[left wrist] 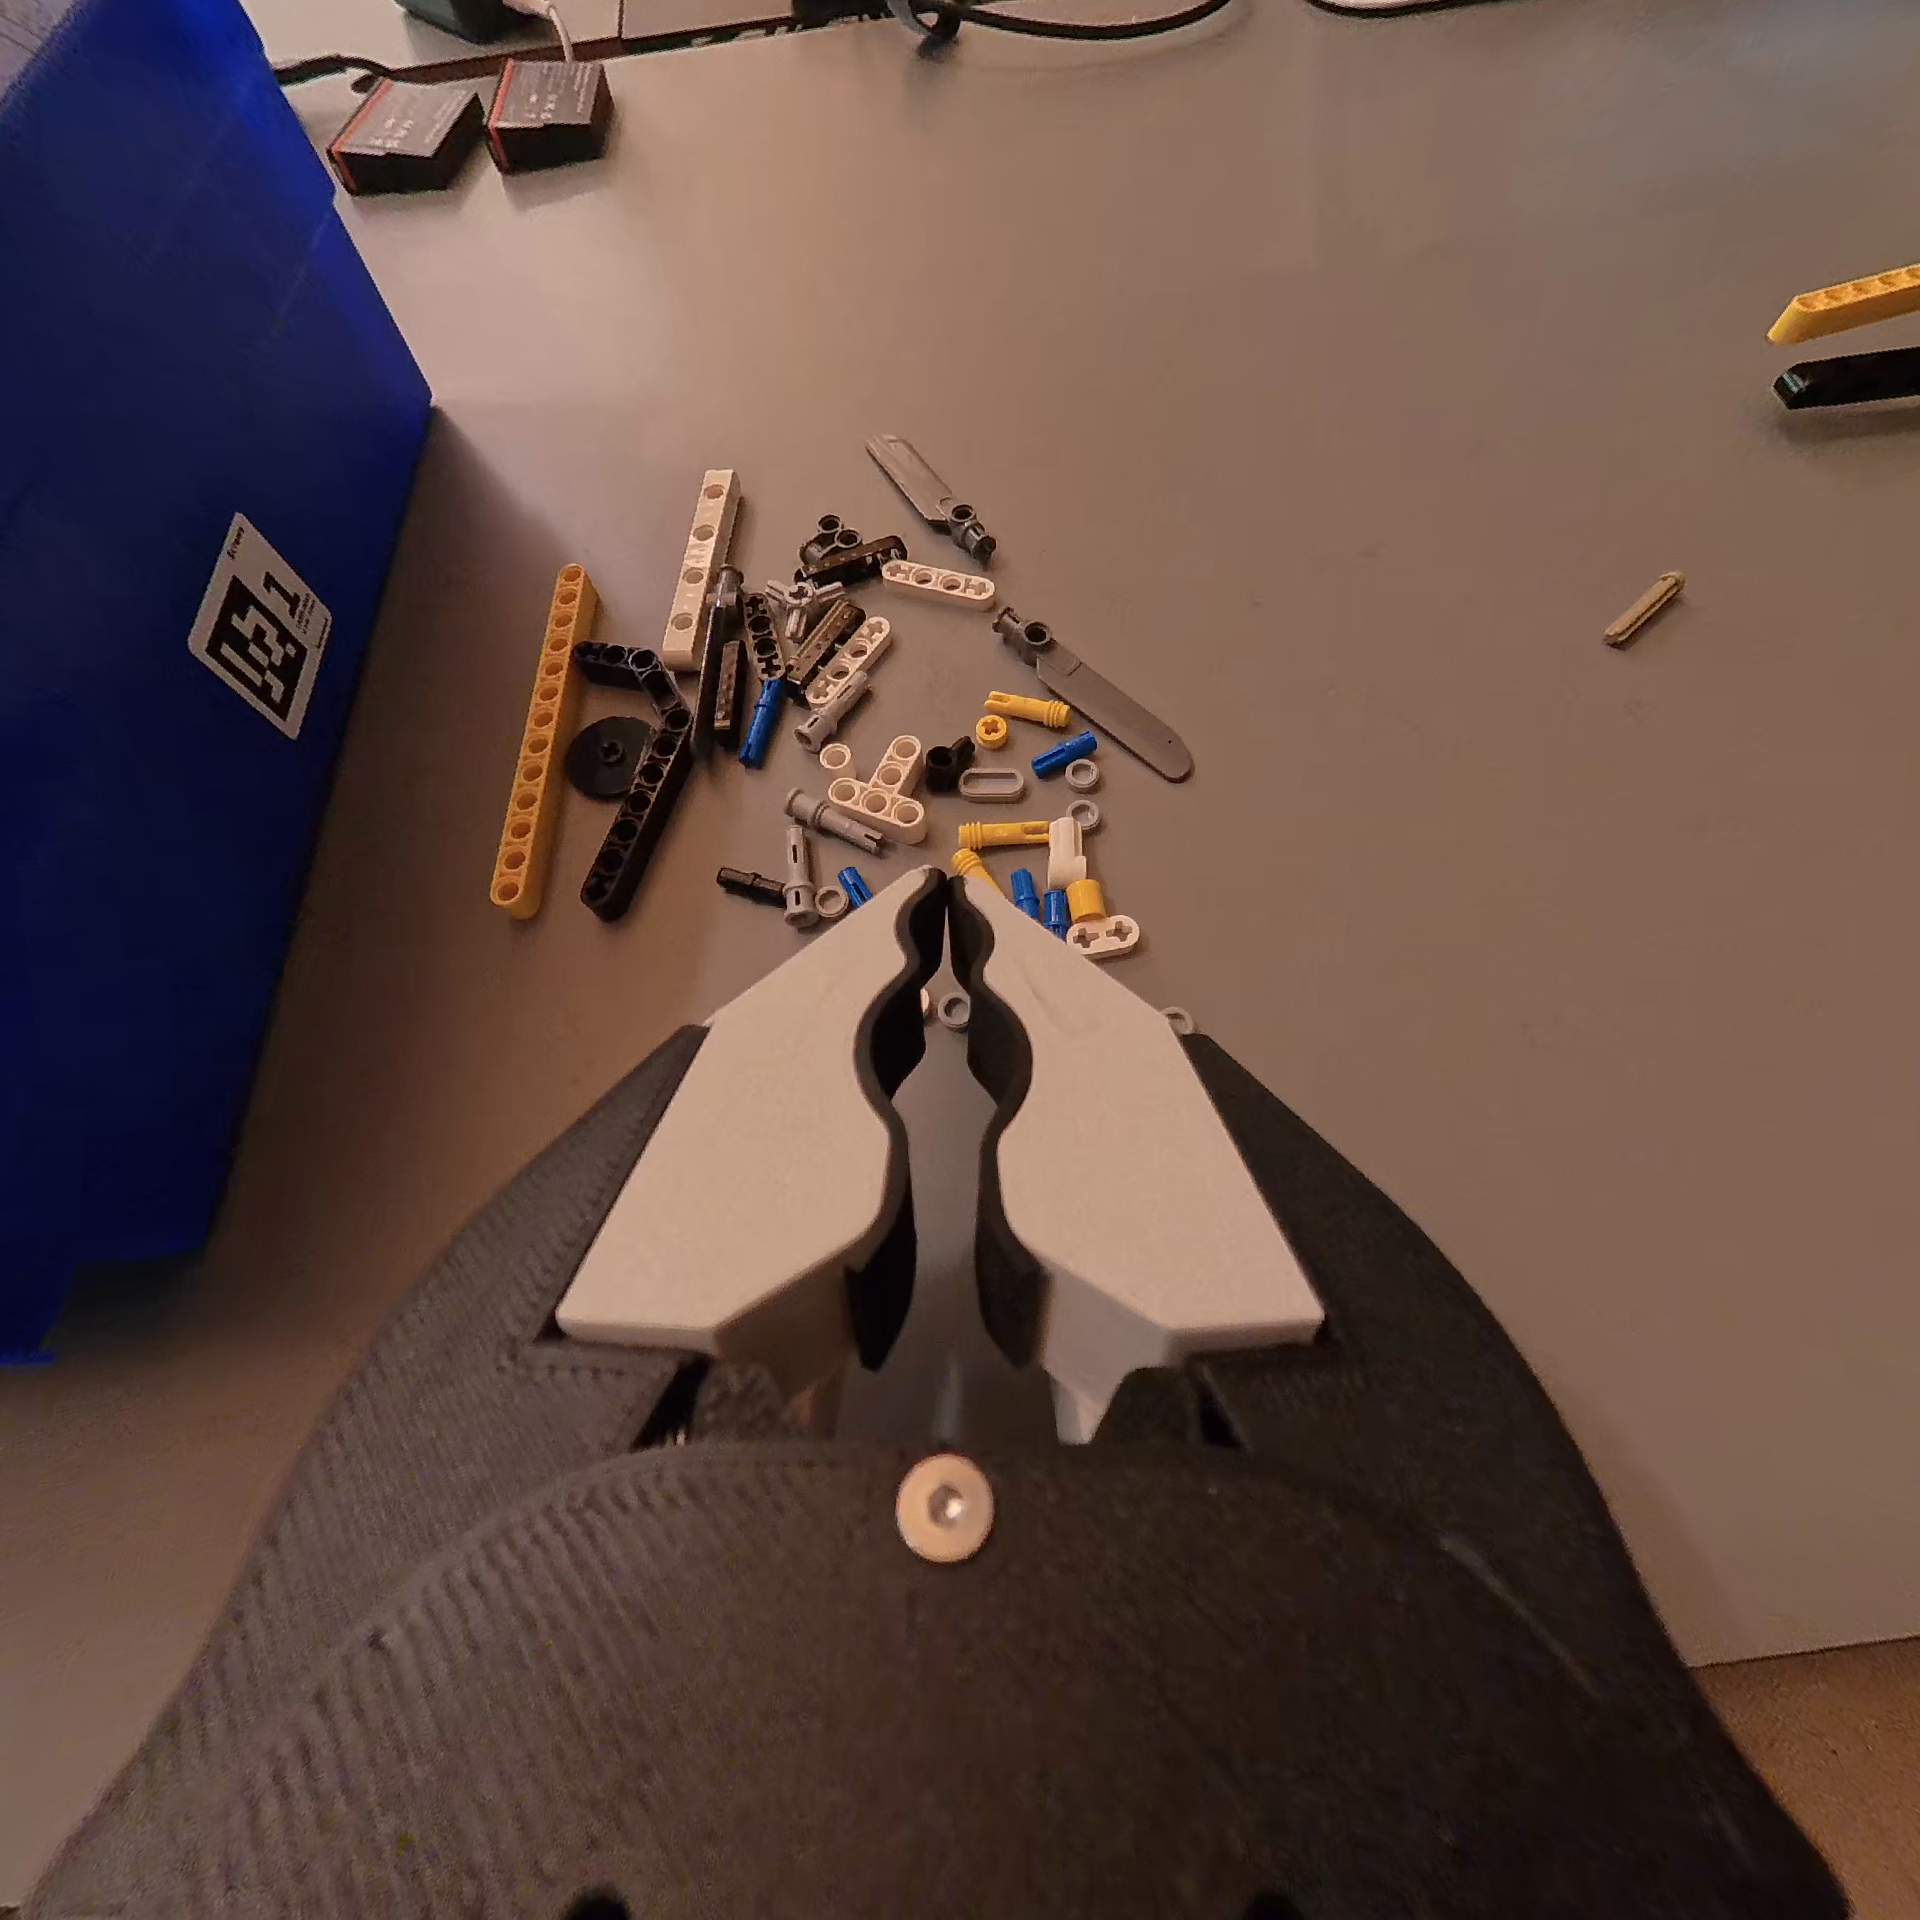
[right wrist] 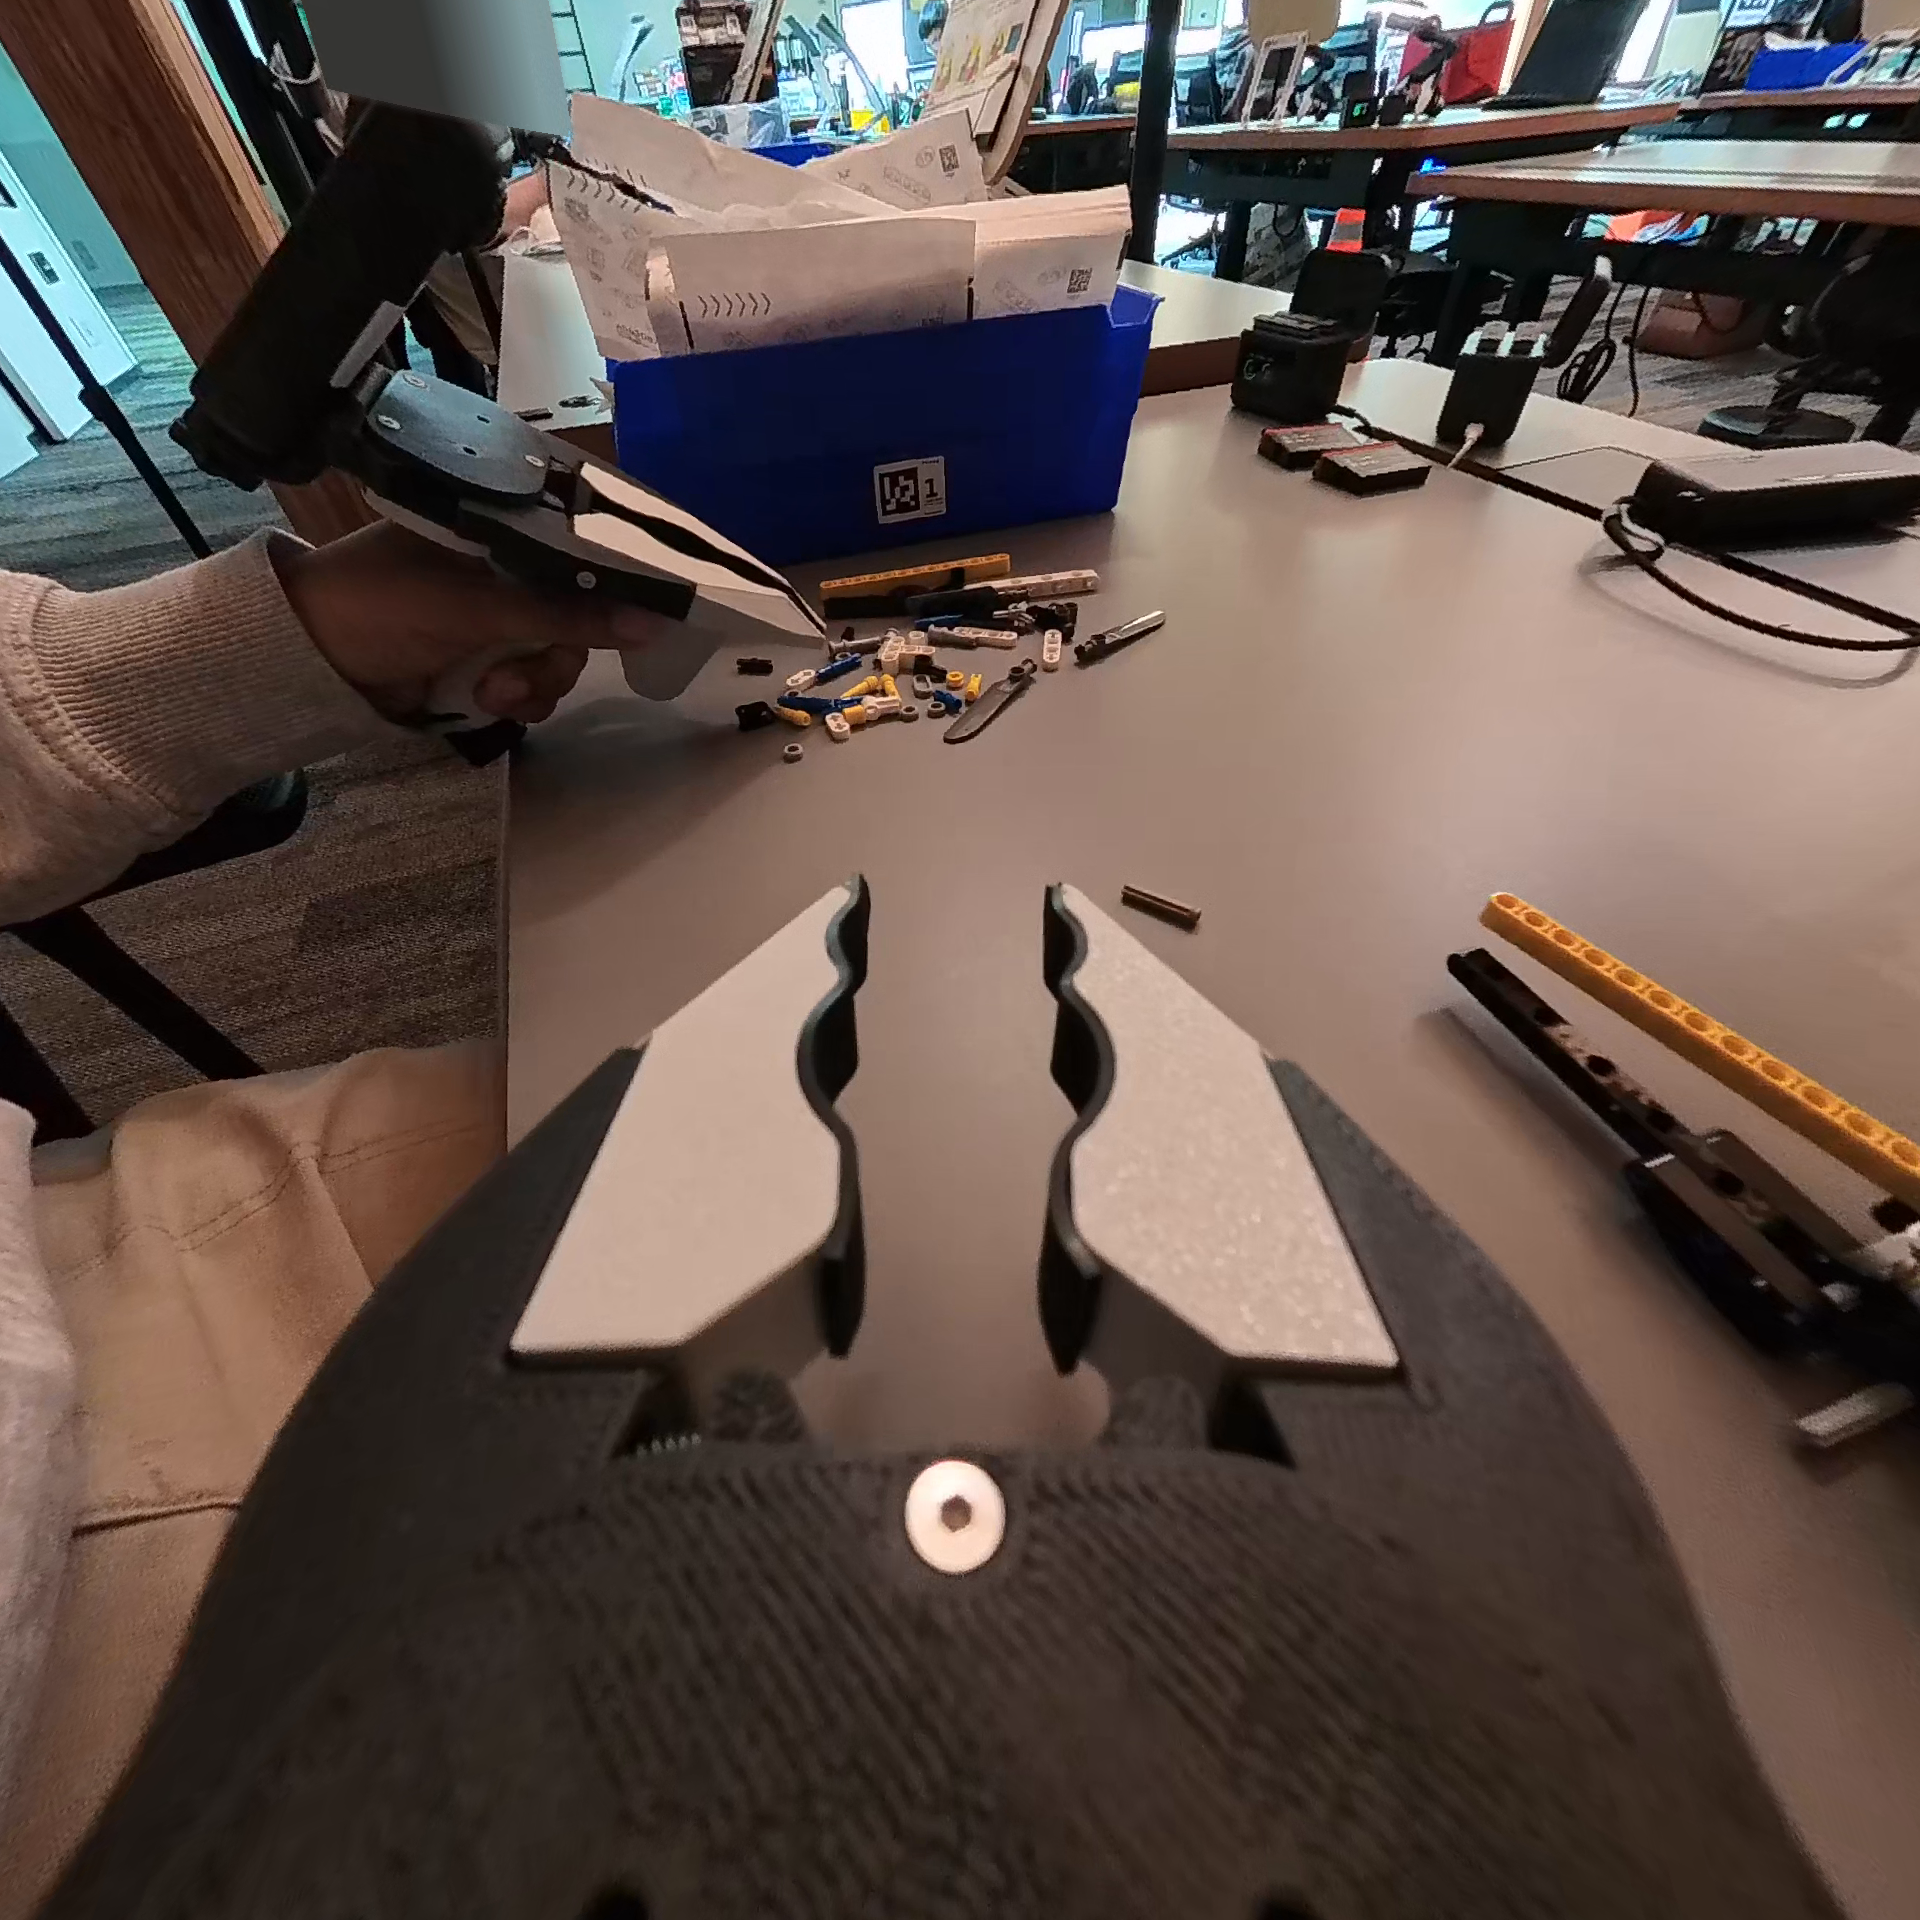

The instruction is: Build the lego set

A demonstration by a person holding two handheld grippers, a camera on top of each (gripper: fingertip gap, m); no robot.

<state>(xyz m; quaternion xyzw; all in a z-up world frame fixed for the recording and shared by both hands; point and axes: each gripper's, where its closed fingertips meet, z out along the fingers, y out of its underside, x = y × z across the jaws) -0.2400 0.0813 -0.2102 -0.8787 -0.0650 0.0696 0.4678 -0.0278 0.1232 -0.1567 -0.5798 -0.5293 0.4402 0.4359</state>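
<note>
Hovering over the loose pile of lego pieces (left wrist: 883,727), the left gripper (left wrist: 948,883) has its fingertips pressed together with nothing visibly between them, probably poised to sort or pick a small pin. The pile lies on the desk (left wrist: 1351,935) just beside the blue bin (left wrist: 156,623), toward the left edge: smooth hard plastic beams with rows of round holes, short ribbed pins, little rings and flat grey blades. The right gripper (right wrist: 956,904) rests low near the front edge, jaws well apart and empty, likely waiting. Its grey fingers have wavy black inner pads. A half-built assembly (right wrist: 1683,1143) of yellow and black beams lies toward the right edge, apart from the pile.
</note>
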